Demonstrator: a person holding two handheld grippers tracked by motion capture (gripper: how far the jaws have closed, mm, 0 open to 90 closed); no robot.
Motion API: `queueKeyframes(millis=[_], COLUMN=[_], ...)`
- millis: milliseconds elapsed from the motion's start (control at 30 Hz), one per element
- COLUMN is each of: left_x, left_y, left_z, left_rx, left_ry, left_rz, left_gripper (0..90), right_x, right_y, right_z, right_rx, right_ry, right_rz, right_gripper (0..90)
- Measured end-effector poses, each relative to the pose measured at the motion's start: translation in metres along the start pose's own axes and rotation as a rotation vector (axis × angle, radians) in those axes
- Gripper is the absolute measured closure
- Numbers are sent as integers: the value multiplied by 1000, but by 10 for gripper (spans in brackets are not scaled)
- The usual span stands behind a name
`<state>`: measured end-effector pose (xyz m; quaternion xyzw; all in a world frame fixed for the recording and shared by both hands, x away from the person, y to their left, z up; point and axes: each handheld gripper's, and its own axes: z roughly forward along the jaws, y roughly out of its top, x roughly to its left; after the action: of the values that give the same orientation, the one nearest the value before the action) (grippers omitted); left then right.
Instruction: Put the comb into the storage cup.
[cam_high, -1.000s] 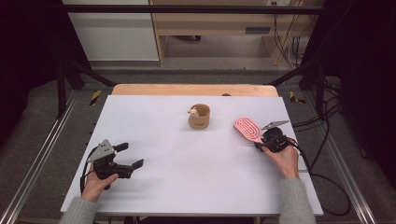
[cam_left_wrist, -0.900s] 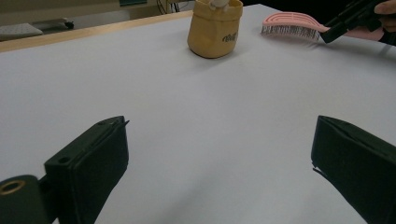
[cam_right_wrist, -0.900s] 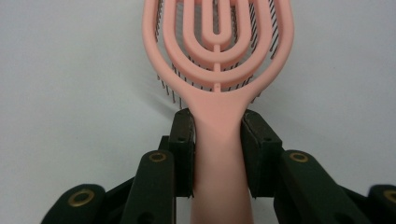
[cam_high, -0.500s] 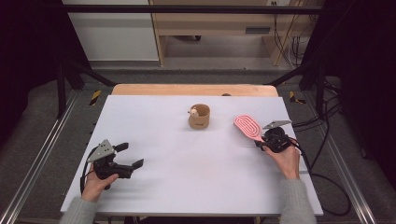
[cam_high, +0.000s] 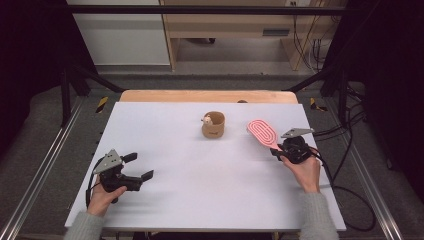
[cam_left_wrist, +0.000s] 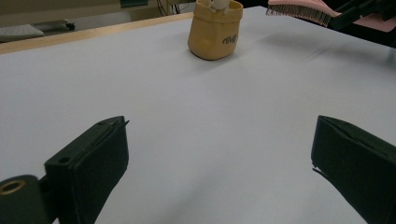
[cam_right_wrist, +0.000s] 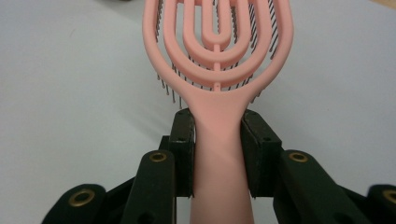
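A pink vented hairbrush (cam_high: 263, 132) (cam_right_wrist: 217, 51) is held above the white table (cam_high: 210, 170), bristles down. My right gripper (cam_high: 277, 148) (cam_right_wrist: 217, 140) is shut on its handle, the two black jaws pressing on either side. A small tan pouch (cam_high: 213, 125) (cam_left_wrist: 215, 29) with a pale thing sticking out of its top stands at the table's middle back, left of the brush. My left gripper (cam_high: 140, 167) (cam_left_wrist: 219, 154) rests at the front left with its jaws wide open and nothing between them. The brush's head (cam_left_wrist: 299, 10) also shows in the left gripper view, at the top right.
A wooden strip (cam_high: 207, 96) runs along the table's far edge. Black cables (cam_high: 345, 150) trail off the right side. Metal rails (cam_high: 45, 165) flank the table, and a wooden bench (cam_high: 230, 30) stands behind it.
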<state>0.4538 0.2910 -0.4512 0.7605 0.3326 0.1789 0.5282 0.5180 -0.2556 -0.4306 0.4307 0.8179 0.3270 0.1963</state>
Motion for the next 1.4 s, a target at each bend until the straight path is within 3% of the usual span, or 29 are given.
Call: queueKeyframes(millis=[267, 933, 1400], left_x=[0, -2, -3], left_y=[0, 2, 3], left_z=[0, 0, -1], left_rx=[-3, -5, -11], left_ry=[3, 2, 4], left_rz=[-3, -14, -14], left_gripper=[41, 41, 43], right_x=[3, 17, 34], right_y=[1, 2, 4], right_z=[-9, -20, -24], right_rx=[-51, -115, -143], right_ry=[31, 83, 106], right_rz=[18, 19, -11], right_gripper=[684, 684, 684])
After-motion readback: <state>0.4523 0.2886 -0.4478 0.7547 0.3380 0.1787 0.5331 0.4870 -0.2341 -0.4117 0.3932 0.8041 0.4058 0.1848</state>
